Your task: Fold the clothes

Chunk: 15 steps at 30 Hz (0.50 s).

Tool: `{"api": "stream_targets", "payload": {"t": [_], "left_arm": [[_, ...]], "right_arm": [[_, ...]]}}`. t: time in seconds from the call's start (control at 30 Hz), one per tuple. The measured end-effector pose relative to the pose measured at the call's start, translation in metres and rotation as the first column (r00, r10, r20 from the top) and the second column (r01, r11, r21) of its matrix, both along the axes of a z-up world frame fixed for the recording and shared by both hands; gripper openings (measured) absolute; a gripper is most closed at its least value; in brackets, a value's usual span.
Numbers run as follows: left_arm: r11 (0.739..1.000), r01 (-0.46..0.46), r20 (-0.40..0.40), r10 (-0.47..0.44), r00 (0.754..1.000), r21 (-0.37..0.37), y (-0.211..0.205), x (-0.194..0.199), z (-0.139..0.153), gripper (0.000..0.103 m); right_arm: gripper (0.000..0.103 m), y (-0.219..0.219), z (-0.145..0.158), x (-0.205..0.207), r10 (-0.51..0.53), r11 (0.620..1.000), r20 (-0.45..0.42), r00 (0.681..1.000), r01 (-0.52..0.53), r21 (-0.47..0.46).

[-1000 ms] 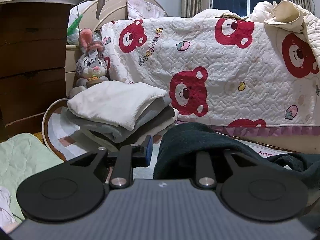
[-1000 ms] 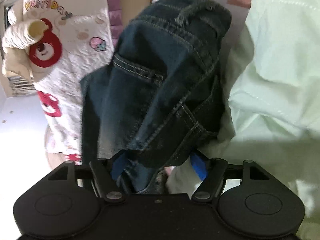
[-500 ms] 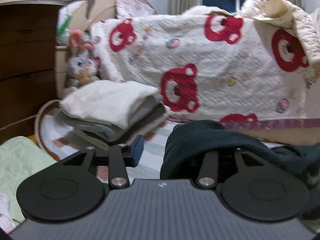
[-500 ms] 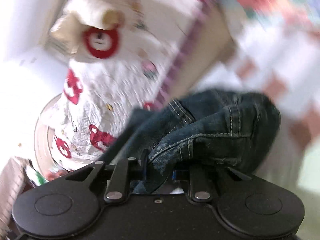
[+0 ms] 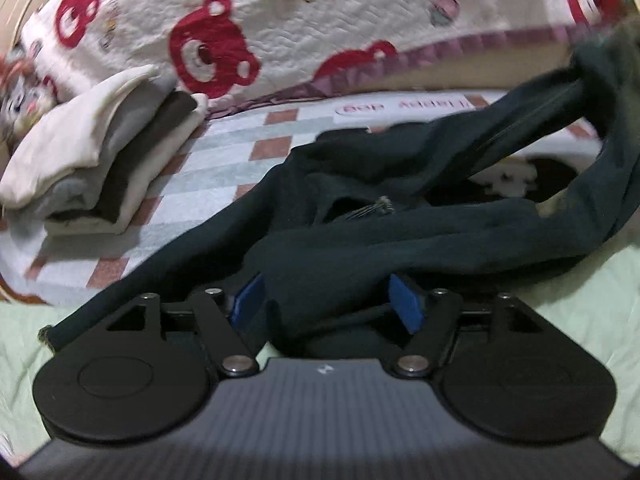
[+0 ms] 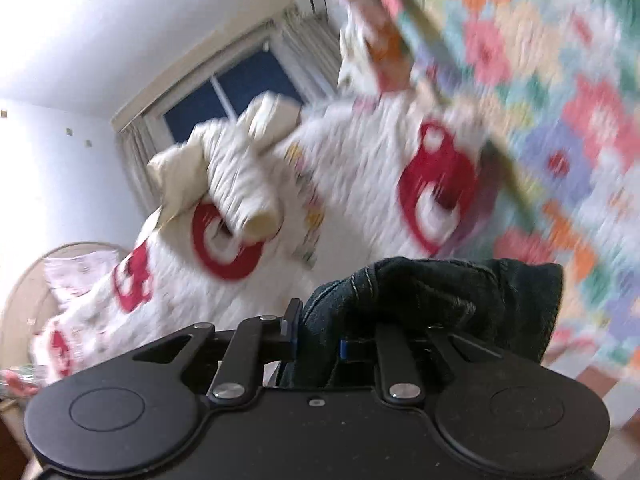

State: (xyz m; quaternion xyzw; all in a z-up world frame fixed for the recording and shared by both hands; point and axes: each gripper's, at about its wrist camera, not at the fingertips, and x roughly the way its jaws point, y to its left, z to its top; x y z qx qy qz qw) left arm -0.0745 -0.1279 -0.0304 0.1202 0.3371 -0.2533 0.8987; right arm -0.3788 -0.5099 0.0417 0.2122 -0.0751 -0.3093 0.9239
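Observation:
A pair of dark denim jeans (image 5: 400,232) lies stretched across the checked mat (image 5: 240,160), rising toward the upper right. My left gripper (image 5: 326,300) hovers low over the near end of them. Its blue pads (image 5: 404,300) are spread wide, open, with a thick bunch of denim lying between them. In the right wrist view, my right gripper (image 6: 316,336) is shut on another bunch of the jeans (image 6: 440,292), lifted and pointing up toward the bed. The rest of the garment hangs hidden below it.
A stack of folded clothes (image 5: 92,152), white on top, sits at the mat's left. Behind runs the bed draped in a red-bear quilt (image 5: 280,20). A plush toy (image 5: 20,96) is at far left. Pale green bedding (image 5: 580,292) lies near me. A colourful patterned cloth (image 6: 540,80) fills the right.
My left gripper has tipped down toward the mat and its jaws have spread wider. My right gripper has swung upward with the jeans, pulling them out long.

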Motion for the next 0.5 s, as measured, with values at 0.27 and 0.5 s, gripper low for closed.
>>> {"api": "stream_targets", "payload": {"t": [0.27,0.5], "left_arm": [[0.983,0.05,-0.009,-0.05,0.999,0.178,-0.031,-0.001,-0.027,0.086],[0.985,0.03,-0.005,-0.03,1.0,0.17,-0.033,0.012,-0.027,0.103]], "right_arm": [[0.021,-0.024,-0.046,-0.016,-0.056,0.989,-0.138,0.989,0.074,0.128],[0.026,-0.044,-0.08,-0.027,-0.069,0.967,-0.243,0.968,0.125,0.222]]}}
